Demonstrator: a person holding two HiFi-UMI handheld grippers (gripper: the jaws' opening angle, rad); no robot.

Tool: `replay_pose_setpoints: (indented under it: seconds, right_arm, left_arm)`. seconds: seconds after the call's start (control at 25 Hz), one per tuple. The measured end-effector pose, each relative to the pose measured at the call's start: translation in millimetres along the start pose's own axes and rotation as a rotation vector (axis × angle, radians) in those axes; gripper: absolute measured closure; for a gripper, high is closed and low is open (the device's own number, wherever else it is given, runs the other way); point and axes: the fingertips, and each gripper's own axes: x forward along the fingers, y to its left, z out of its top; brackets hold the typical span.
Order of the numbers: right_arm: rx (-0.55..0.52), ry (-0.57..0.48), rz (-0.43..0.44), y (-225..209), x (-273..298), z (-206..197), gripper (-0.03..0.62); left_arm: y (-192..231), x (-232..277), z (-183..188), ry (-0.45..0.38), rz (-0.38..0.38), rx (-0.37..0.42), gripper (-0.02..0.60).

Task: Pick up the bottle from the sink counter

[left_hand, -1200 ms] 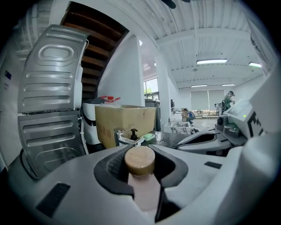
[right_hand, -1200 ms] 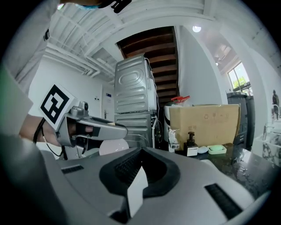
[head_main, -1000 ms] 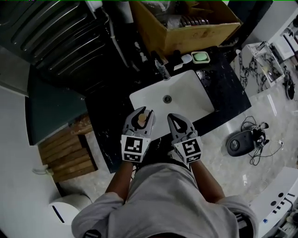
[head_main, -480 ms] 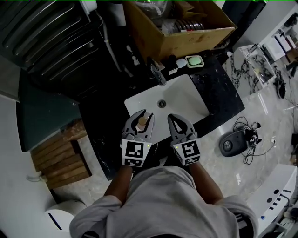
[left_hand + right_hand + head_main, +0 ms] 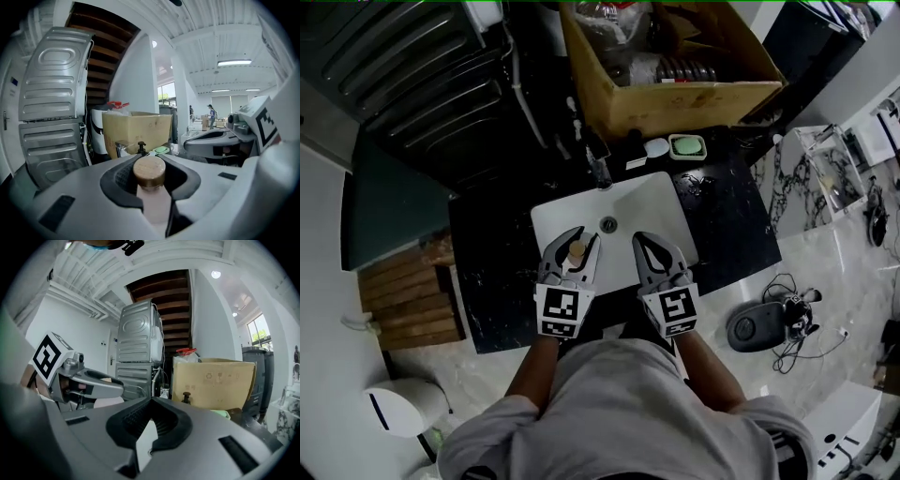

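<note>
While the left gripper is clamped on the bottle, its dark pads press both sides of the pale neck just under the round wooden cap (the left gripper view shows this plainly). From above, the held bottle sits over the front left corner of the white sink, close to the counter's front edge; how far it stands clear of the surface I cannot tell. Off the counter's left edge lie wooden slats on the floor. At the middle of the counter's back edge stands the faucet, with a cardboard box behind it. Right of the bottle, also near the front edge, the right gripper has its jaws together at the tips with nothing between them; only the white basin shows through the gap lower down. Toward the back right of the counter, a green soap dish rests beside the sink's far corner. Beyond the counter's right edge a round dark device with loose cables lies on the pale floor.
</note>
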Motion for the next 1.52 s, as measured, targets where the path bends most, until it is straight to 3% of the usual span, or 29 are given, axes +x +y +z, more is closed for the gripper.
replay_pose_setpoints:
  seconds: [0.4, 0.52, 0.72, 1.36, 1.52]
  right_arm:
    - [-0.019, -0.101, 0.13, -74, -17, 21, 0.585]
    - [-0.032, -0.127, 0.144, -80, -23, 25, 0.585]
    - [-0.027, -0.176, 0.089, -84, -28, 47, 0.585]
    - [-0.075, -0.179, 0.13, -55, -21, 58, 0.585]
    - [-0.039, -0.165, 0.131, -40, -21, 55, 0.585]
  left_arm:
    - [-40, 34, 27, 0.004, 0.173, -0.042, 0.469]
    - [-54, 35, 35, 0.01, 0.166, -0.025, 0.469]
    - [-54, 29, 52, -0.011, 0.165, -0.011, 0.469]
    - [-56, 28, 75, -0.074, 0.118, 0.028, 0.469]
    - [-47, 21, 70, -0.067, 0.114, 0.025, 0.469]
